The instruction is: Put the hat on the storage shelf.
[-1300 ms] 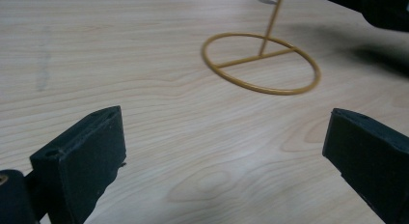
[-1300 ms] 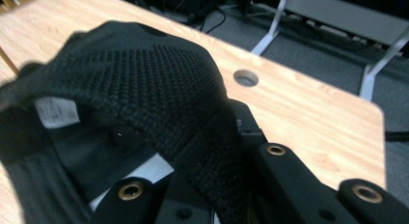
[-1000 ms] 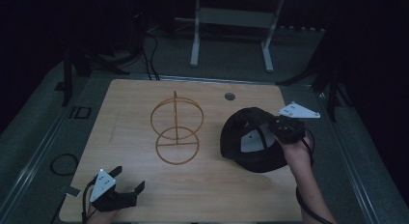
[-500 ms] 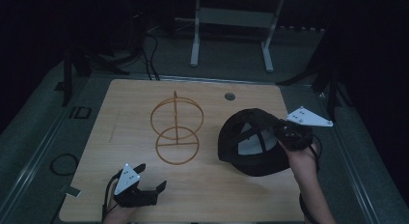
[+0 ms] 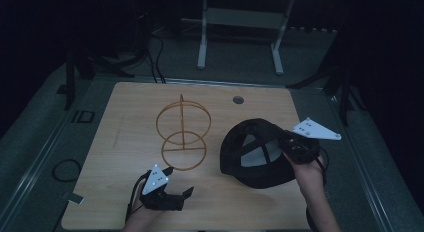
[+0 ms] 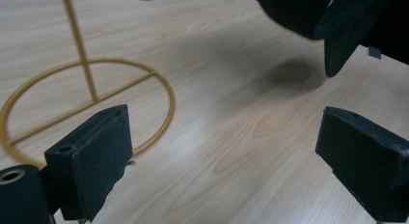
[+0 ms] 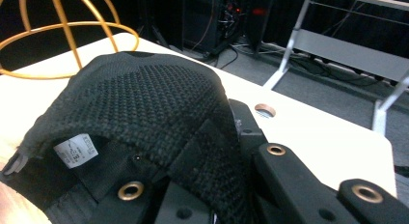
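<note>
Black cap [image 5: 255,152] lies near the table's [image 5: 130,107] right edge, its back rim clamped in your right gripper [image 5: 292,146]. Your left gripper [image 5: 172,192], jaws wide apart, hovers near the front edge, beside the gold wire stand [image 5: 182,132].

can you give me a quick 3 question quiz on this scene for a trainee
1. True or false: the left gripper holds the wire stand.
2. What does the right gripper grip?
A. the black cap
B. a cable
C. the stand
3. Fill in: the left gripper's jaws stand ____ over the bare table.

Key
1. False. It is near the stand's base ring but apart from it, holding nothing.
2. A. The right gripper view shows the mesh fabric clamped at its jaws.
3. Open.
</note>
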### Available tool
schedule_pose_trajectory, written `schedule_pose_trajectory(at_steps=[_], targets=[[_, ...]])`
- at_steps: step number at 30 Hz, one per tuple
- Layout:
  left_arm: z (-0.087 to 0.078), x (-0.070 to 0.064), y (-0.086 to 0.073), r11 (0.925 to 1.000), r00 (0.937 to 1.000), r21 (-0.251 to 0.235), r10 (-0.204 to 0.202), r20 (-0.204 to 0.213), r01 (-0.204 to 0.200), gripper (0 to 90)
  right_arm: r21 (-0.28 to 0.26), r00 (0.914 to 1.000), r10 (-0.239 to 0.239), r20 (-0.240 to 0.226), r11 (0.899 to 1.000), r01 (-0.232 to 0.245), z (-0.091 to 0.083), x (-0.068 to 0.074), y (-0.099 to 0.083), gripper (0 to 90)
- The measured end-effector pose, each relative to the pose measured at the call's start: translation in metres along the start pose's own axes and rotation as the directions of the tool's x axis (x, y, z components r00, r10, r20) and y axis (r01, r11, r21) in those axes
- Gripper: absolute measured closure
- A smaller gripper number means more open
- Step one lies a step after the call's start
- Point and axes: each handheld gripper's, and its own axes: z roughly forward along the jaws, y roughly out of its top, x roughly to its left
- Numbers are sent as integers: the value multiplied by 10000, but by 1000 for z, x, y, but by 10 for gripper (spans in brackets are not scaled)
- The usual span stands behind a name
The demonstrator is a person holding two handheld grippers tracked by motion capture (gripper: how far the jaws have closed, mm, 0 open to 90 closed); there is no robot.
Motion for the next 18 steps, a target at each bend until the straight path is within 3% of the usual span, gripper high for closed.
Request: schedule_pose_trajectory(at_steps=[8, 13, 18], targets=[[11, -14, 25, 9996, 9985, -115, 253, 478, -247, 62, -7, 9994, -214, -282, 9998, 213, 1, 14, 0, 885], [18, -26, 40, 9974, 9950, -103, 716, 698, -711, 61, -189, 9987, -248, -444, 9995, 240, -2, 20, 3, 886], [26, -31, 53, 9965, 9929, -286, 803, 877, -780, 62, -330, 9978, -317, -578, 9990, 298, -4, 25, 4, 885]])
